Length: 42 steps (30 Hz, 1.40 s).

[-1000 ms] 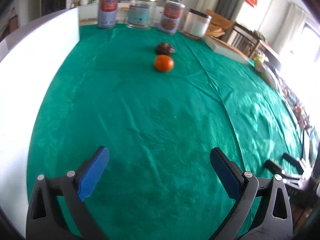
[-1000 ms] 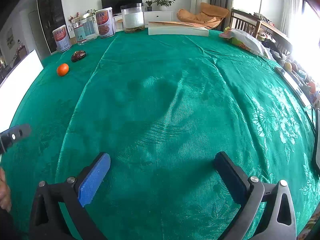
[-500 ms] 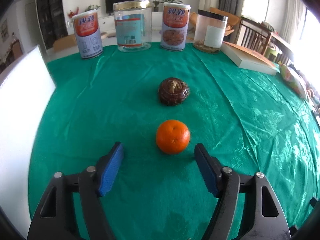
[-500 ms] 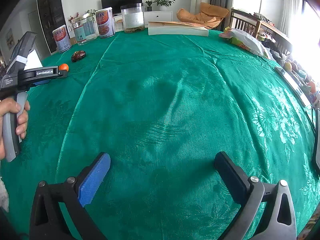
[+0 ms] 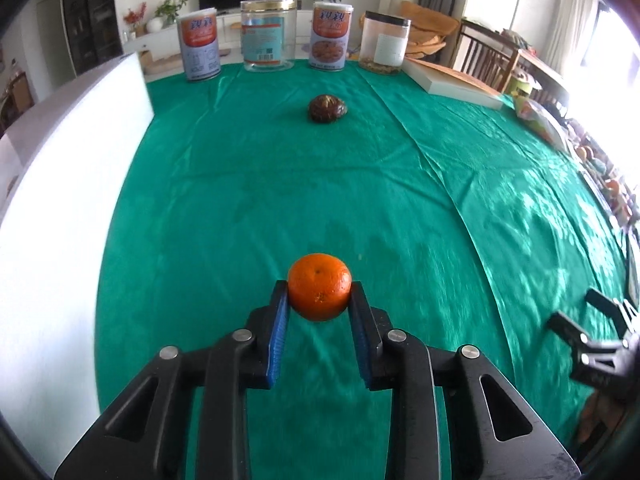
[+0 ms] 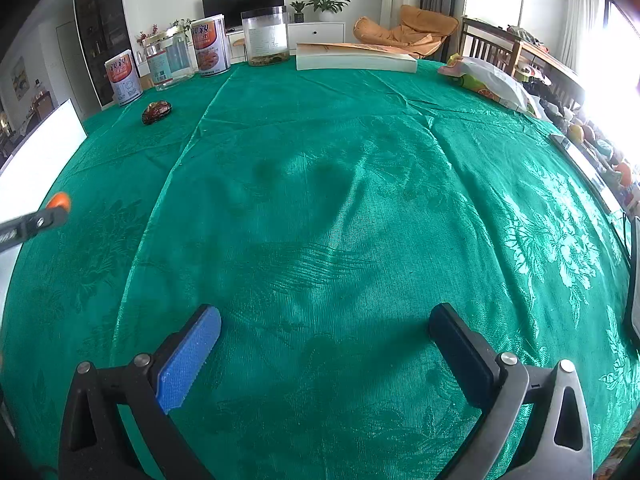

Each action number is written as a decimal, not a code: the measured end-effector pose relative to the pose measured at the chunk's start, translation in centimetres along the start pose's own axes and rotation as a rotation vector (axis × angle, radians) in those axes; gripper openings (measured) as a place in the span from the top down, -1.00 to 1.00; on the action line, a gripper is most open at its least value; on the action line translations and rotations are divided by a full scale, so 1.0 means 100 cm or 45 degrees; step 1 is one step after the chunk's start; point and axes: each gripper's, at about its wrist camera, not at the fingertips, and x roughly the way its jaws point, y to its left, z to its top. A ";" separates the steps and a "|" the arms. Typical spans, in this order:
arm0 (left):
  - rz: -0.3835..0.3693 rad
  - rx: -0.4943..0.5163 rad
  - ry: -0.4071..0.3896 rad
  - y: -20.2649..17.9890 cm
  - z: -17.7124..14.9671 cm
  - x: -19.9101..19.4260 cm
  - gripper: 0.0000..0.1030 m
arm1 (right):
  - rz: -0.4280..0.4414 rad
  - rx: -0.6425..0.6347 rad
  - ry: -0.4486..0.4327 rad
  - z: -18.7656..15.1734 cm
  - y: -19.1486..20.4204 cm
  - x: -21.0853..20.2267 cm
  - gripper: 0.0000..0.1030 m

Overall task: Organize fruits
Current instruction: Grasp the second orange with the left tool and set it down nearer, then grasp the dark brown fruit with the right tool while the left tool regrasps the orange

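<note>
Two cans (image 5: pixel 199 47) (image 5: pixel 329 36) at about 11 and 12 o'clock on the far table edge bear the white characters 親親. The jar (image 5: pixel 268 42) label between them is too small to read.

My left gripper (image 5: pixel 320 300): black plastic frame, triangular cutouts, silver screws, blue ribbed pads (image 5: pixel 279 332). My right gripper (image 6: pixel 325 340): same black build, blue pad, silver screws.

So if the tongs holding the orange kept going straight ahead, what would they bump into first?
Probably the dark brown fruit, roughly straight ahead of the left tongs and their orange. Only green cloth lies between; depth is unclear.
</note>
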 end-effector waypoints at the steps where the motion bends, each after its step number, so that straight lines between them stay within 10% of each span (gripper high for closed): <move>1: 0.001 -0.004 0.004 0.002 -0.010 -0.005 0.42 | 0.000 0.000 0.000 0.000 0.000 0.000 -1.00; 5: 0.078 0.047 0.015 0.003 -0.032 -0.005 0.30 | 0.000 0.000 0.000 0.000 0.000 0.000 -1.00; 9: 0.117 0.033 -0.017 0.008 -0.039 -0.003 -0.63 | 0.000 0.001 0.001 0.000 0.000 0.000 -1.00; 12: 0.144 0.024 -0.039 0.014 -0.045 0.000 -0.90 | 0.000 0.001 0.001 0.000 0.000 0.000 -1.00; 24: 0.151 -0.028 -0.036 0.021 -0.048 0.000 -0.99 | 0.030 -0.048 0.084 0.011 0.005 0.006 -1.00; 31: 0.152 -0.031 -0.037 0.020 -0.048 0.000 -0.99 | 0.375 -0.236 -0.035 0.114 0.096 0.038 -0.99; 40: 0.151 -0.031 -0.037 0.020 -0.047 0.000 -0.99 | 0.414 -0.347 0.040 0.206 0.204 0.135 -0.57; 42: 0.152 -0.031 -0.037 0.020 -0.047 0.000 -0.99 | 0.370 -0.329 0.031 0.211 0.208 0.141 -0.23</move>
